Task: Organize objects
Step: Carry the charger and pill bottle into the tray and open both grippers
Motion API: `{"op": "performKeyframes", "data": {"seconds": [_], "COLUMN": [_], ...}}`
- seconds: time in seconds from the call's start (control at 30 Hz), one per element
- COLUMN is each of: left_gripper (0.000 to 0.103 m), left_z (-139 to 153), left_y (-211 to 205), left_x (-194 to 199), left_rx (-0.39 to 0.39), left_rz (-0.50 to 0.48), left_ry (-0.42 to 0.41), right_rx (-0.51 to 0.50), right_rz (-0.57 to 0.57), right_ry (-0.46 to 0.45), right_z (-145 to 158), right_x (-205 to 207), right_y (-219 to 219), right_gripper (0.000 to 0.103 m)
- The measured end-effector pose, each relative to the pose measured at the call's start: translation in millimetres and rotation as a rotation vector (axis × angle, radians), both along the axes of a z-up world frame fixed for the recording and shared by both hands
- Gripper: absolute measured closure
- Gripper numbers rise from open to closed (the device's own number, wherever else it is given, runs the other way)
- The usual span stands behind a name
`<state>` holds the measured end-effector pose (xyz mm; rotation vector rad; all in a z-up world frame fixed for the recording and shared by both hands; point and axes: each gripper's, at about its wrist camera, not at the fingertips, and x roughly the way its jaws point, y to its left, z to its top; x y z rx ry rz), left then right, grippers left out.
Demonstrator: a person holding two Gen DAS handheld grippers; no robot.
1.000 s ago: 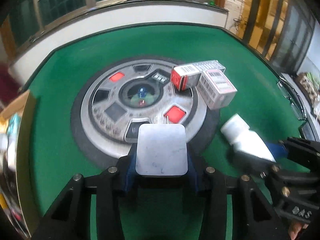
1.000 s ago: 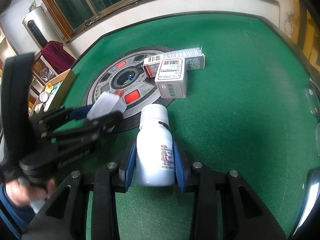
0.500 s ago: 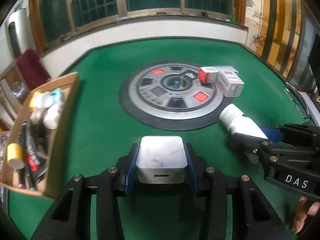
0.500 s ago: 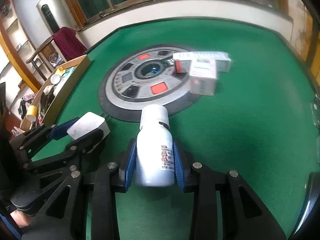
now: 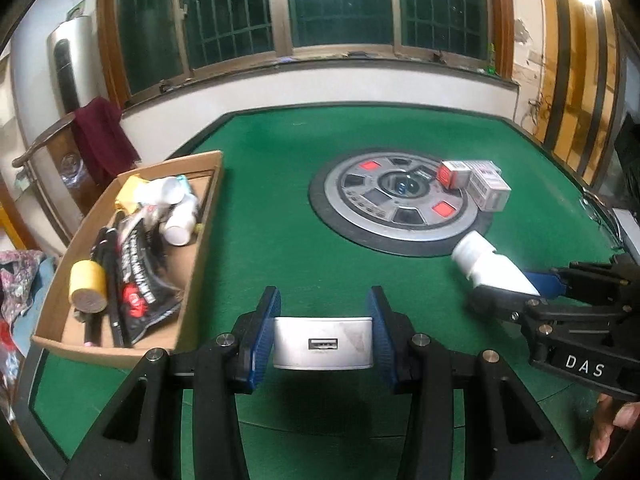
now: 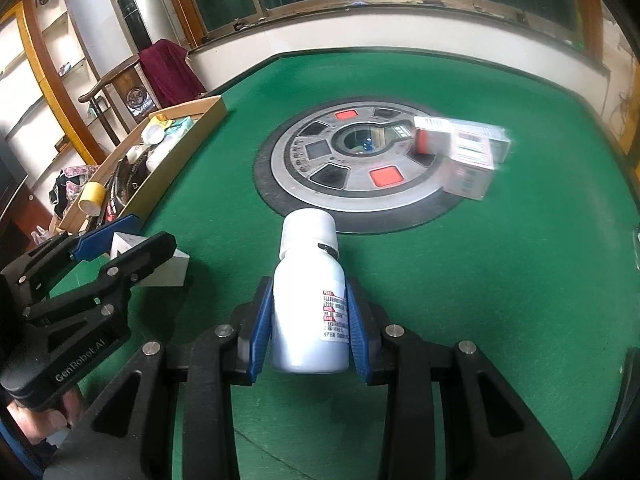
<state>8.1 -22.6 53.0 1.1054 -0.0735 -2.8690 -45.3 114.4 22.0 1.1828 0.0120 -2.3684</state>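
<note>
1. The left wrist view shows the USB port on the silver charger block (image 5: 323, 346) that the left gripper (image 5: 323, 312) clamps between its blue pads; in the right wrist view that block shows only as a pale corner behind the black fingers
2. The right wrist view shows the printed label on the white bottle (image 6: 309, 300), cap pointing away, pinched at its body by the right gripper (image 6: 309, 312); the left view shows only its plain white side
3. Both held items hang above the green felt table (image 5: 280, 240), near its front edge
4. A cardboard tray (image 5: 200, 256) at the table's left edge holds one yellow tape roll (image 5: 87, 286), a black printed pouch (image 5: 138, 280), dark pens, at least two white bottles (image 5: 180, 220) and a yellow item at the far end; more is too jumbled to count
5. Two small boxes (image 5: 474, 184) lie touching on the far right rim of the round grey centre panel (image 5: 396, 208), one with a red end
</note>
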Motion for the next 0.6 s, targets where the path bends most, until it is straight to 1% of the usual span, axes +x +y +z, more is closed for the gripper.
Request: {"op": "performKeyframes", "data": {"seconds": [0.3,0.6], "left_gripper": [0.064,0.064], "left_z": [7,18], "left_y": [-12,-28], "left_x": [11,21], "left_rx": [-0.005,0.011], "left_rz": [0.013,0.042], "left_ry": [0.03,0.074], "right_rx": [0.0,-0.014], "right_rz": [0.012,0.035], "right_ry": [0.002,0.021], "right_z": [-1,7], "right_x": [10,16], "right_y": [-14,-37], "right_gripper": [0.071,0.071]}}
